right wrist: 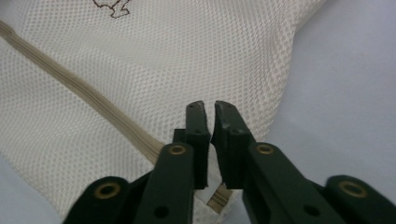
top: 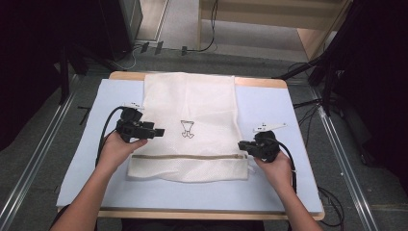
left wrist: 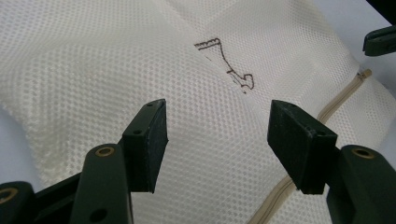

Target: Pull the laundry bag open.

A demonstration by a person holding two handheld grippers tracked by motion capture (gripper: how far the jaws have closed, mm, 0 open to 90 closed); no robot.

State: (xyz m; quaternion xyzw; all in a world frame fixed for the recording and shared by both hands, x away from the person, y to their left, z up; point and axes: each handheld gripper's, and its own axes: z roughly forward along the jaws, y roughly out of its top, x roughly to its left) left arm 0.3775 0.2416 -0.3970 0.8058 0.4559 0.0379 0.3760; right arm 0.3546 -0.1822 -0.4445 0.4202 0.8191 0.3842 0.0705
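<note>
A white mesh laundry bag [top: 192, 106] lies flat on a pale blue mat [top: 274, 192], with a beige zipper [top: 187, 156] across its near end and a small dark drawn mark [top: 187, 129] at its middle. My left gripper [top: 161, 131] hovers at the bag's left edge; in the left gripper view its jaws [left wrist: 217, 140] stand wide open over the mesh [left wrist: 93, 70], nothing between them. My right gripper [top: 242, 145] sits at the zipper's right end. Its jaws [right wrist: 209, 112] are shut, right above the zipper's end [right wrist: 217, 200]; whether they pinch it I cannot tell.
The mat covers a wooden table [top: 120, 75] whose edge shows at the back. Bare mat lies to both sides of the bag and in front of it. Cables [top: 207, 45] and dark stands [top: 332, 72] are on the floor beyond the table.
</note>
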